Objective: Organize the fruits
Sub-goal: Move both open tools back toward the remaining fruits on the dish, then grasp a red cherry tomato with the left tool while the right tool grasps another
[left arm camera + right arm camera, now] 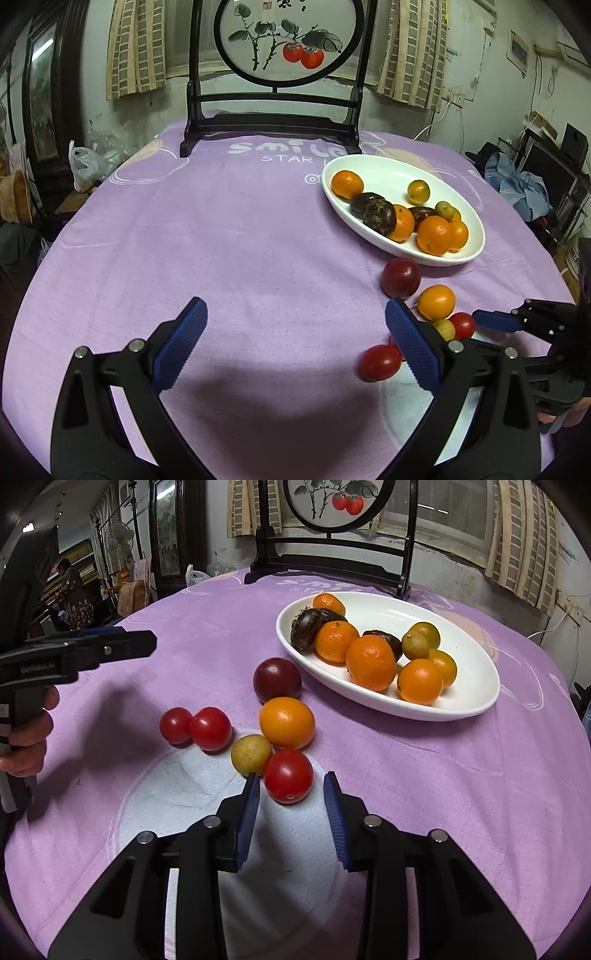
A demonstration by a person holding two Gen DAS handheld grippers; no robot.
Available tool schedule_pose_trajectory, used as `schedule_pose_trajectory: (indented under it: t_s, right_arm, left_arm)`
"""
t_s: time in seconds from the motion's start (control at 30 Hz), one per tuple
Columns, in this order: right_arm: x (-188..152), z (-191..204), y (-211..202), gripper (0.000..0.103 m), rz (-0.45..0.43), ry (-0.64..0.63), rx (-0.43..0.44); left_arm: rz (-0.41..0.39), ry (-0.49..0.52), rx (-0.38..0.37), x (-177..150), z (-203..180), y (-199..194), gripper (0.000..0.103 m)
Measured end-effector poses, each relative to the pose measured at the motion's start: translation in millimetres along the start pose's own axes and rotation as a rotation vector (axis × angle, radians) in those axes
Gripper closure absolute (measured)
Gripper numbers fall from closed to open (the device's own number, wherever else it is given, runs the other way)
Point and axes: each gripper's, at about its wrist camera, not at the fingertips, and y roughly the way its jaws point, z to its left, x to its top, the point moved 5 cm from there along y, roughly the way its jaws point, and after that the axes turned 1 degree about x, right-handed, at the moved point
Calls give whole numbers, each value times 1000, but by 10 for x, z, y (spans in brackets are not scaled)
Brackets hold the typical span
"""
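Note:
A white oval dish (476, 664) (391, 173) holds several oranges, small green-yellow citrus and dark fruits. Loose on the purple cloth lie a dark red plum (277, 679) (400, 277), an orange fruit (287, 722) (436, 302), a small yellow fruit (251, 755) (444, 328) and three red tomatoes (288, 775) (210, 728) (175, 725). My right gripper (291, 794) is open, its fingertips either side of the nearest tomato's near edge. My left gripper (295, 325) is open and empty over bare cloth, left of the loose fruit; it shows in the right wrist view (122, 642).
A dark wooden stand with a round painted screen (284, 40) stands at the table's far edge, behind the dish. The purple cloth (221, 240) covers the round table. A plastic bag (83, 164) and room clutter lie beyond the table's edges.

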Motion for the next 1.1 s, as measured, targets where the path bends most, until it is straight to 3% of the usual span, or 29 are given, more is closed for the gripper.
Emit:
schedule_pose_trajectory:
  t_s: [0.37,0.5,0.6,0.7,0.77,1.1]
  right_arm:
    - [34,-12,5,75,-7,10,7]
    - [92,-183,-133,75,-62,119,31]
    - [77,-293,-130,75,-55,190,51]
    - [72,-328,-130,75,-54,206,39]
    - [77,-318,-132,75,-55,208,45]
    - [66,-314,-108,75,-43,212,41]
  left_arm:
    - [-2,33,1,1,-26,-19,4]
    - [11,170,-100,-92,-249,-52,5]
    - [13,309,-169,-235,-491,-94,13]
    - [40,399,-209,-374,-662,-63,31]
    - [63,417,-213,-419,-700,-6,40]
    - [108,404,-196,-472,-671,170,57]
